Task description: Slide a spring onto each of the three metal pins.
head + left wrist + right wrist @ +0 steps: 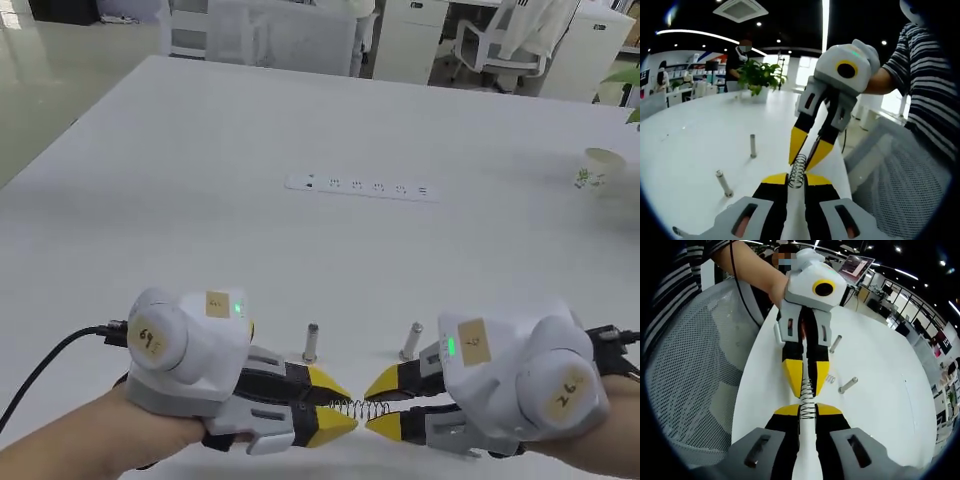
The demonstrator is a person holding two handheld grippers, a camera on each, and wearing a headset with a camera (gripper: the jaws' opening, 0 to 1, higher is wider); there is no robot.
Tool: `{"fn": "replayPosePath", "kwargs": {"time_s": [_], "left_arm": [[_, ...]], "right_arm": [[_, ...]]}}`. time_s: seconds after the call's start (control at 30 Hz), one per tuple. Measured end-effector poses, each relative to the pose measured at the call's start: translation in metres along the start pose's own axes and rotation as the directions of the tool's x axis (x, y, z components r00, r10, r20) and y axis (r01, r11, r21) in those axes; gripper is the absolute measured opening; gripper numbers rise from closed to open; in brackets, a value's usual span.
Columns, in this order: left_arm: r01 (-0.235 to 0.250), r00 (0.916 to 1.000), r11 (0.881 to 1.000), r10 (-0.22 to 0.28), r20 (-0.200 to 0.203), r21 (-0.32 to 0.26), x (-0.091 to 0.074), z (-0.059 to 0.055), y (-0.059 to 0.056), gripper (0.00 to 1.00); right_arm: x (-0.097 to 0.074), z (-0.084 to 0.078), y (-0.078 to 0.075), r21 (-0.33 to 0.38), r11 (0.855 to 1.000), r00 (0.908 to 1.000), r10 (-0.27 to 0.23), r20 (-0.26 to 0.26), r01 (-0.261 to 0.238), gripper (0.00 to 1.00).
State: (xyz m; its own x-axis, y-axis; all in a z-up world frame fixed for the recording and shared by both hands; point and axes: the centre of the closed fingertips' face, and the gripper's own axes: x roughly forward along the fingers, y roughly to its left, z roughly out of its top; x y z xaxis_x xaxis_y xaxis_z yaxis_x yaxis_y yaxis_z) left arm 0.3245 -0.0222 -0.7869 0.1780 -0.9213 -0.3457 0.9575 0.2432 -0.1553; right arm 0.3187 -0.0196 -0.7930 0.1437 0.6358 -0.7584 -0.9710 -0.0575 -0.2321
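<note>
Labels: the left gripper (350, 407) has a round sticker on its rear cap that reads as "69". The right gripper (372, 407) has one that reads as "26". Each white housing also carries a small tan sticker whose writing is too small to read, and a green light shows beside it.

Task thing: the spring (808, 396) is a thin bare-metal wire coil, narrow and straight. It bridges the two sets of yellow fingertips (322, 380) just above the near edge of the table (200, 200).
- Left gripper: jaws clamped on one end of the spring.
- Right gripper: jaws drawn in on the other end. The grip looks firm, but the contact is small in every view.

Second spring (830, 379): a shorter coil lying loose on the table between the pins, touching neither.

Pins: the left pin (311, 342) and the right pin (411, 341) are short grey metal cylinders standing upright just beyond the grippers. They are apart from each other, and both are bare.

Materials:
- Gripper bodies: smooth white plastic.
- Fingers: black with wedge-shaped yellow tips.
- Tabletop: matte white.

Also on the table:
- A white power strip (362, 186) lies flat at mid-table.
- A paper cup (600, 168) with a green print stands near the far right edge.

A striped sleeve (920, 75) shows behind the right gripper.
</note>
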Motion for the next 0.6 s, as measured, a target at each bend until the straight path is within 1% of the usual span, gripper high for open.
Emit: {"fn": "replayPosePath", "kwargs": {"time_s": [0.07, 0.2, 0.27, 0.5, 0.6], "left_arm": [[0.008, 1.0000, 1.000, -0.008, -0.003, -0.001, 0.0005, -0.0012, -0.0008, 0.03], [0.021, 0.9998, 1.000, -0.021, -0.008, 0.007, 0.0023, -0.0037, -0.0001, 0.03], [0.027, 0.9995, 0.999, -0.027, -0.014, 0.020, 0.0033, -0.0049, -0.0005, 0.03], [0.054, 0.9984, 0.998, -0.054, -0.020, 0.023, 0.0037, -0.0066, -0.0034, 0.02], [0.061, 0.9980, 0.998, -0.061, -0.019, 0.018, 0.0036, -0.0065, -0.0041, 0.02]], "right_arm": [[0.0004, -0.0005, 0.0004, -0.001, 1.000, 1.0000, 0.002, 0.000, -0.002, 0.08], [0.0029, -0.0036, 0.0015, 0.036, 0.999, 0.9999, 0.009, 0.009, -0.010, 0.08], [0.0037, -0.0049, 0.0025, 0.040, 0.999, 0.9999, 0.009, 0.010, -0.009, 0.08], [0.0048, -0.0057, 0.0063, 0.082, 0.996, 0.9997, 0.016, 0.018, -0.017, 0.08], [0.0053, -0.0050, 0.0065, 0.088, 0.996, 0.9996, 0.016, 0.024, -0.018, 0.09]]}}
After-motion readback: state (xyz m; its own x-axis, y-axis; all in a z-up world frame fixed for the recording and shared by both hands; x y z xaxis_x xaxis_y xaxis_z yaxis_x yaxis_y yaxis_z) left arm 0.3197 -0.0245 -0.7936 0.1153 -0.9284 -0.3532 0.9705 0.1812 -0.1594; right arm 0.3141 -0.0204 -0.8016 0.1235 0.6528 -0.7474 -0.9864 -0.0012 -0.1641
